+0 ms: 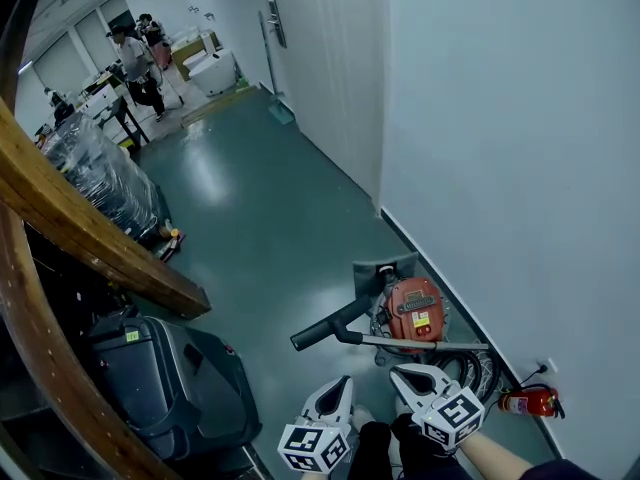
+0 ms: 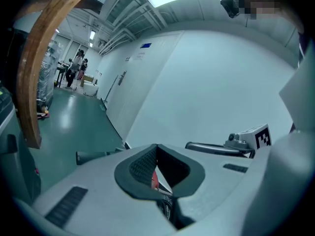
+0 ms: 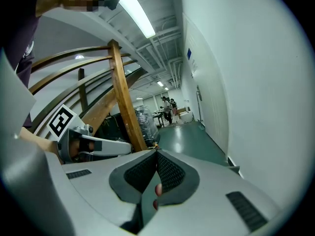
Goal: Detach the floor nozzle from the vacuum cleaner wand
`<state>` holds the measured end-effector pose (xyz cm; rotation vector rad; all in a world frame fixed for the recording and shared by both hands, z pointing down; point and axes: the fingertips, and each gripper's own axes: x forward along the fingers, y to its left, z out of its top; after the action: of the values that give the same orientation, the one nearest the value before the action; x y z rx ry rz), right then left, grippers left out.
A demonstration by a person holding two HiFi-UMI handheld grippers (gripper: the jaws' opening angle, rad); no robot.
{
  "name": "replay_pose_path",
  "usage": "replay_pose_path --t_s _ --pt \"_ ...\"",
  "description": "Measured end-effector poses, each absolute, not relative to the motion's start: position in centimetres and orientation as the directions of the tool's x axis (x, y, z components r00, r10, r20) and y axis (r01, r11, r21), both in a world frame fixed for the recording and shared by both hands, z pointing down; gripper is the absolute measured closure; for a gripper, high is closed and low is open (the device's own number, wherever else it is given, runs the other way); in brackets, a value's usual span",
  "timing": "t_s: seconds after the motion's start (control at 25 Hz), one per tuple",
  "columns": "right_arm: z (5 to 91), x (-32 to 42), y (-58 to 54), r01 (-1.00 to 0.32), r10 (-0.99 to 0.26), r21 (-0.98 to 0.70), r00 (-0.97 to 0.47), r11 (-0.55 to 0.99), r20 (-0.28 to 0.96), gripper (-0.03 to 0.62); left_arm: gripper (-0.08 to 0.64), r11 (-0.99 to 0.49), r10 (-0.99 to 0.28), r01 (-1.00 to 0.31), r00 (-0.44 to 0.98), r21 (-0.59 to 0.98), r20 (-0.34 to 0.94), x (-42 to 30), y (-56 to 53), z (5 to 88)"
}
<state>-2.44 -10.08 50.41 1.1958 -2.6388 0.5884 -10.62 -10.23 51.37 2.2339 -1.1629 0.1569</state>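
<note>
A red canister vacuum (image 1: 415,312) stands on the green floor by the white wall. Its grey floor nozzle (image 1: 385,268) lies just beyond it. A metal wand (image 1: 425,344) runs across the canister's near side to a black handle (image 1: 328,328), whose end shows in the left gripper view (image 2: 93,156). My left gripper (image 1: 344,381) (image 2: 156,150) and right gripper (image 1: 401,372) (image 3: 156,154) hover side by side short of the wand, both shut with nothing between the pads. A sliver of red shows behind the left jaws.
A black hose (image 1: 472,370) coils right of the canister, with a red fire extinguisher (image 1: 530,401) by the wall. A black case (image 1: 170,378) and curved wooden beams (image 1: 90,238) fill the left. Wrapped goods (image 1: 100,173) and people (image 1: 135,63) stand down the corridor.
</note>
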Motion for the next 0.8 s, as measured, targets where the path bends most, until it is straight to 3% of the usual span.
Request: replay_pose_path --t_s 0.44,0.8 --pt "56.0 -2.4 -14.6 -0.748 -0.641 -0.182 -0.648 0.639 0.411 0.575 0.555 -0.346 -0.725 -0.791 0.567 0.504 0.391 -10.0 -13.8 56.8" --pt "63.0 -3.0 -17.0 -0.633 -0.53 -0.087 -0.708 0.769 0.467 0.574 0.555 -0.232 -0.754 -0.832 0.481 0.504 0.447 -10.6 -16.9 63.4"
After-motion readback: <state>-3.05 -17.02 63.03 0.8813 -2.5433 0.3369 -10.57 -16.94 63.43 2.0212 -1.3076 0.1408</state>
